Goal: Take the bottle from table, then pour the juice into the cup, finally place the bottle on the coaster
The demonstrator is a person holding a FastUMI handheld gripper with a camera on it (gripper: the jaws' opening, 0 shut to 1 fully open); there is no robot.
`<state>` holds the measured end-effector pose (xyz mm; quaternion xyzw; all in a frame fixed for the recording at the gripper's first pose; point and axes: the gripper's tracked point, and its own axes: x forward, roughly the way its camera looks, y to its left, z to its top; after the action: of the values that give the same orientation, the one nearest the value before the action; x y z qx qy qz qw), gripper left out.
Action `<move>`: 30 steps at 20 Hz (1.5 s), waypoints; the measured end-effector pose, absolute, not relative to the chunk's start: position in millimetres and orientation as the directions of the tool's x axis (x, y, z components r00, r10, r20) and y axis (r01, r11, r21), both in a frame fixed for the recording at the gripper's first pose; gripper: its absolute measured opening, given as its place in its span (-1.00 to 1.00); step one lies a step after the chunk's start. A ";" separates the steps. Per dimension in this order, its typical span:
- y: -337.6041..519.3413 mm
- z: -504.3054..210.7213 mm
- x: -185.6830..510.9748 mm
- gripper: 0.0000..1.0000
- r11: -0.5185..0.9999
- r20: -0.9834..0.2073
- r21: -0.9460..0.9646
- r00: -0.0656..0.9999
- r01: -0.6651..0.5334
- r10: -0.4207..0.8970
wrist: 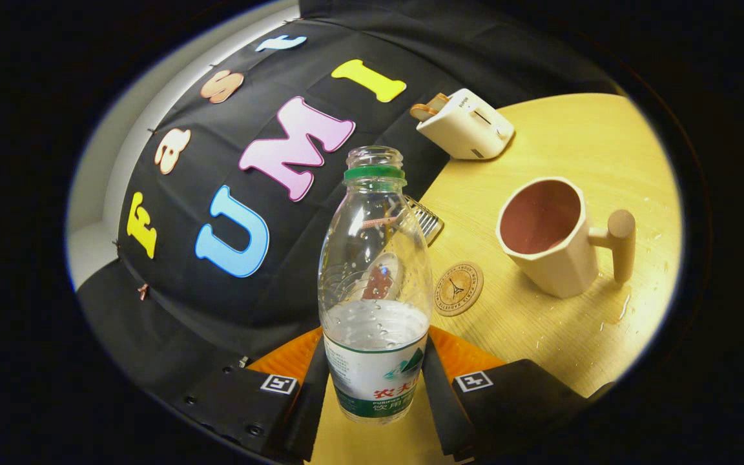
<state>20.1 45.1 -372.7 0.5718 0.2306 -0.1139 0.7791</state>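
I have the bottle [375, 284] clamped between my two fingers [310, 387], one pad on each side of its label, so my gripper [375, 387] is closed on it. The cap is off and the bottle is roughly a third full of clear liquid. The whole scene sits tilted, so I judge the bottle is lifted clear of the table [578, 142] and the pouring step is at hand.

The cup [549, 236] stands beyond my fingers and off to the right, its mouth turned towards me, its handle on the far side. Next I must carry the bottle's neck over that rim and tip it, slowly, since the mouth is narrow. The coaster [458, 288] lies just beyond my right finger, between bottle and cup, with bare wood around it for setting down later.

Farther off a toaster [465, 126] sits near the table's back edge, well apart from the cup. Wet drops show beside the cup.
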 end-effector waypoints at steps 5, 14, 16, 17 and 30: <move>38.4 -375.2 16.3 0.47 0.161 -0.500 0.860 0.861 0.484 0.087; 39.3 -377.0 16.4 0.47 -0.042 -0.502 0.859 0.855 0.511 0.134; 42.5 -380.7 10.3 0.46 -0.091 -0.504 0.850 0.851 0.519 0.146; 44.0 -382.5 8.8 0.47 -0.114 -0.506 0.845 0.850 0.522 0.145; 32.7 -393.7 19.5 0.47 -0.325 -0.530 0.795 0.847 0.512 0.038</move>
<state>19.5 32.7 -393.7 0.7854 0.1753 -0.2141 0.5537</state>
